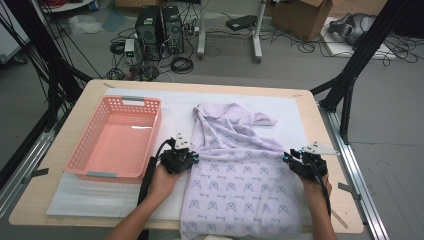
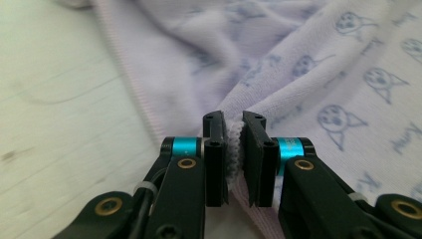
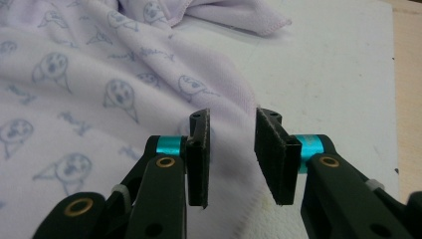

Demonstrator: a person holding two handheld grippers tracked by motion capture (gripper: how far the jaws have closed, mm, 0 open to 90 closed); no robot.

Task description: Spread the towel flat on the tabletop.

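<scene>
I find the lilac garment spread flat on the white mat, just right of the pink basket, its lower hem hanging over the near table edge and its upper part bunched into loose folds.

My left gripper sits at the garment's left edge, on the basket side. Its jaws stand nearly together with a pinch of the ribbed hem squeezed between the pads, so the grip is made. My right gripper rests at the garment's right edge, far from the basket. Its jaws stand partly apart, straddling a ridge of cloth; the pads do not press on it, so I judge nothing is held there yet.

I judge both grips are placed level on opposite edges so that the cloth can be lifted and folded evenly.

The fabric is a soft, fine knit with a faint blue printed motif and stitched hems. The basket is rigid perforated plastic with grey handles.
</scene>
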